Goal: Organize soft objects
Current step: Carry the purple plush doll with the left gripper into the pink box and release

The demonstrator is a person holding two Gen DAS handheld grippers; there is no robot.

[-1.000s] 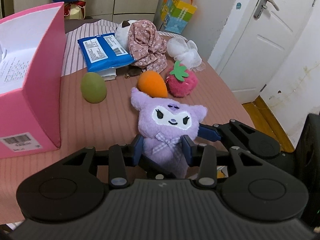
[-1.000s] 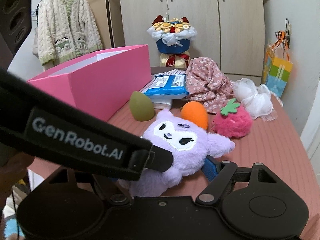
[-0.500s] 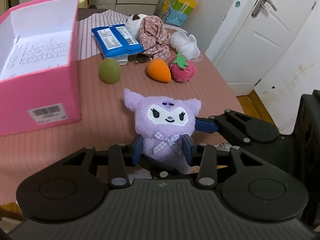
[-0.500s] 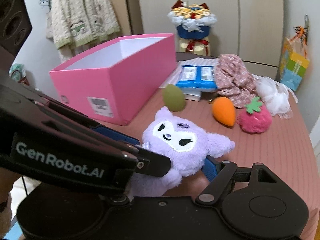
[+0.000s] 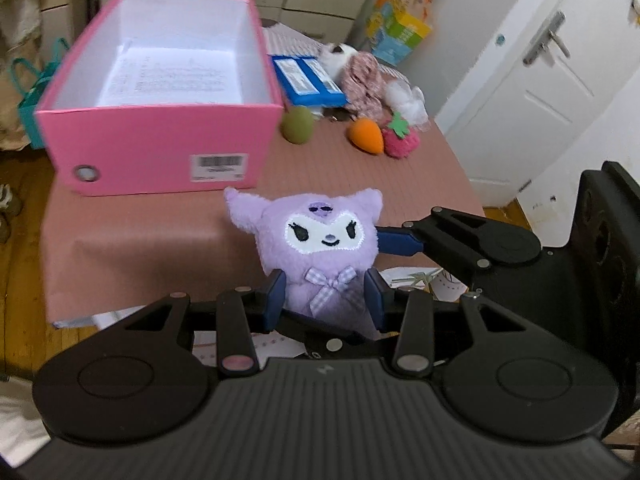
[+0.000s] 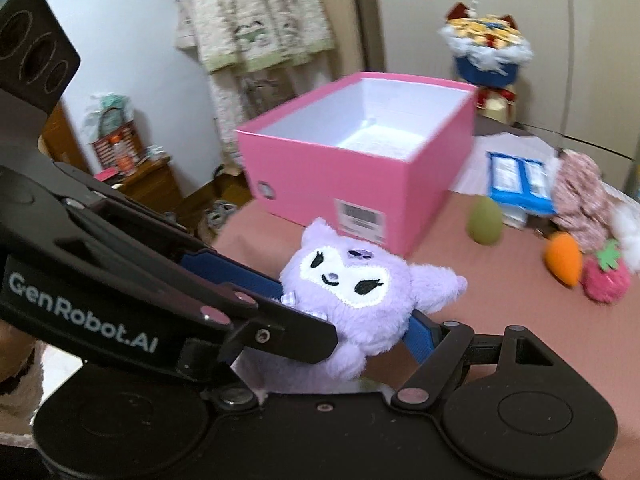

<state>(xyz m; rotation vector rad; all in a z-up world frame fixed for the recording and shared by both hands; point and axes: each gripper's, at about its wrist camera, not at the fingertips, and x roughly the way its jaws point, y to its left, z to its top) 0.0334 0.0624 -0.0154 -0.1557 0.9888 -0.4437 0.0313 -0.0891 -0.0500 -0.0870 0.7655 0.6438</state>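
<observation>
Both claws grip one purple plush toy [image 5: 324, 252], lifted above the near edge of the pink-covered worktop [image 5: 160, 232]. Left claw [image 5: 325, 306] is clenched on the toy's lower body, one blue finger on each side just below its checked bow, so the embroidered face points back at the camera. Right claw [image 6: 372, 320] reaches in from the right of the scene and holds the toy's head; one blue finger [image 5: 398, 242] presses the right side of the head, while the other finger is hidden behind the plush, so its closure looks firm but cannot be fully confirmed. Holding a floppy toy at two places probably keeps it from sagging or twisting while it is carried.

An open pink box [image 5: 160, 148] stands on the far left of the worktop, white inside, with only a printed sheet on its floor. It is likely the container for the soft things, and the toy hangs just near of its front wall.

To the right of the box, farther back, lie a green egg-shaped sponge [image 5: 298, 124], an orange sponge [image 5: 366, 136] touching a pink plush strawberry [image 5: 402, 142], a blue packet [image 5: 306, 82], a floral fabric bundle [image 5: 362, 82] and a white fluffy item [image 5: 406, 98]. None of these has been boxed yet.
</observation>
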